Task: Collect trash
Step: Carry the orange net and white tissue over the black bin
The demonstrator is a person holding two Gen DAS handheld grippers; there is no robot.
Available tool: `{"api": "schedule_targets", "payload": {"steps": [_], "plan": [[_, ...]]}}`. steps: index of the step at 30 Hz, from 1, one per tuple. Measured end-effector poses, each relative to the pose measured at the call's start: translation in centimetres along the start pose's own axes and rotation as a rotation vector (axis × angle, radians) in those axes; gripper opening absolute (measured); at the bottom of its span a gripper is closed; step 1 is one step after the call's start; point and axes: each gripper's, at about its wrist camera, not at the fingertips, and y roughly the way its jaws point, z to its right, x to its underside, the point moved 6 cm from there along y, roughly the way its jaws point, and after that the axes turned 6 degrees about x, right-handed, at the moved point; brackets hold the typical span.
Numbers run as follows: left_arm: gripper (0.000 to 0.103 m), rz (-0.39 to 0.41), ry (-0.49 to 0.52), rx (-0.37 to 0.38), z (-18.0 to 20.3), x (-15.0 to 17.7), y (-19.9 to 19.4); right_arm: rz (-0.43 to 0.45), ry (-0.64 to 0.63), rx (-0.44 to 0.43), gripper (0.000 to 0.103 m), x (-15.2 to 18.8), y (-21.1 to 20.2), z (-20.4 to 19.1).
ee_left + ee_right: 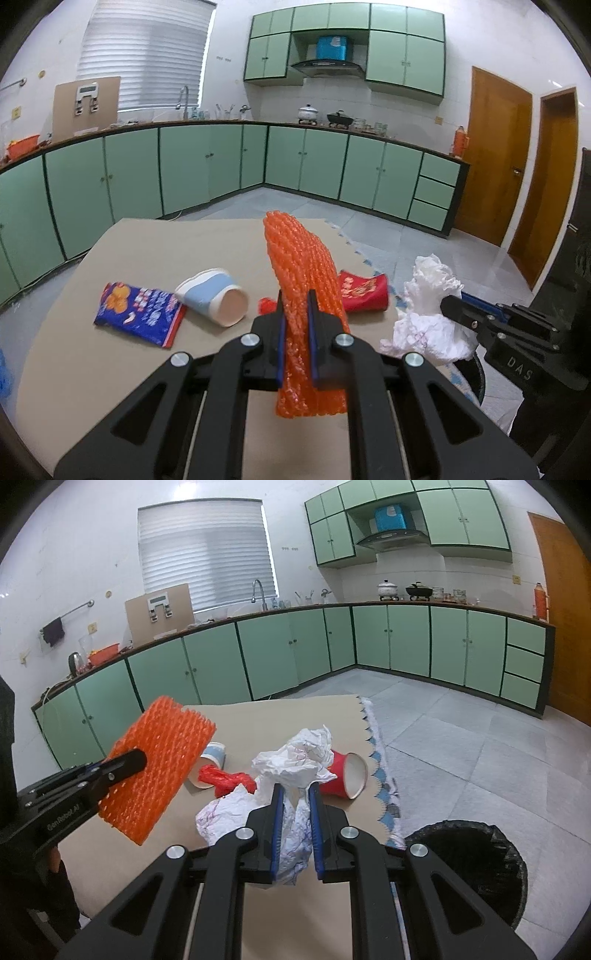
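My left gripper (296, 306) is shut on an orange foam net sleeve (303, 269), held upright above the brown mat (147, 251); the same orange foam net sleeve (159, 771) shows at the left of the right wrist view. My right gripper (295, 794) is shut on a crumpled white paper wad (295, 760), also seen as a paper wad (424, 306) at the right of the left view. On the mat lie a blue snack wrapper (138, 314), a tipped blue-and-white paper cup (212, 297), a tipped red paper cup (345, 775) and a red plastic scrap (225, 781).
A black-lined trash bin (469, 864) stands on the tiled floor just right of the mat, below my right gripper. Green cabinets (221, 162) line the far walls. Wooden doors (495, 155) stand at the right.
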Motion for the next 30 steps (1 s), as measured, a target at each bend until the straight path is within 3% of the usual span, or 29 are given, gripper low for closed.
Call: {"api": "schedule_targets", "payload": {"steps": [13, 23, 30], "plan": [[0.008, -0.006, 0.091, 0.159, 9.1, -2.0, 4.2, 0.027, 0.090, 0.154, 0.014, -0.5, -2.1, 10.0], [0.008, -0.093, 0.168, 0.300, 18.0, 0.1, 10.7, -0.017, 0.173, 0.305, 0.014, 2.2, -2.1, 19.5], [0.008, -0.137, 0.204, 0.345, 21.9, 1.8, 14.5, -0.057, 0.214, 0.369, 0.014, 4.4, -1.0, 24.5]]}}
